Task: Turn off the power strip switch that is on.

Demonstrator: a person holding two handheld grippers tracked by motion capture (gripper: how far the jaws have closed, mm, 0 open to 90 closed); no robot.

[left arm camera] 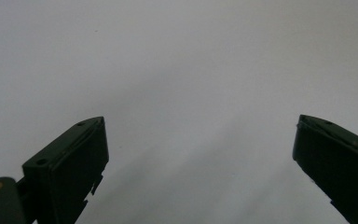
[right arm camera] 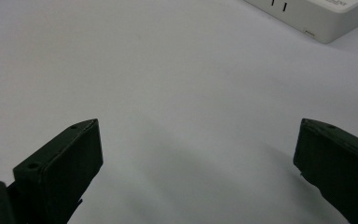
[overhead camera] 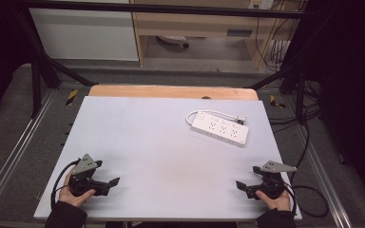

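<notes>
A white power strip (overhead camera: 220, 128) with its coiled white cord lies on the pale table (overhead camera: 161, 147), right of centre toward the back; its corner (right arm camera: 317, 14) reaches into the top of the right gripper view. My left gripper (overhead camera: 115, 182) rests near the front left edge in a person's hand, jaws wide apart with only bare table between them (left arm camera: 200, 126). Near the front right edge a hand holds my right gripper (overhead camera: 247, 178), open as well, nothing between its jaws (right arm camera: 198, 128). Both grippers point inward across the table.
Black metal frame legs (overhead camera: 38, 71) stand at the table's back corners. A wooden bench (overhead camera: 195, 23) and hanging cables (overhead camera: 275, 47) are behind the table. Black cables (overhead camera: 309, 142) trail over the floor at the right.
</notes>
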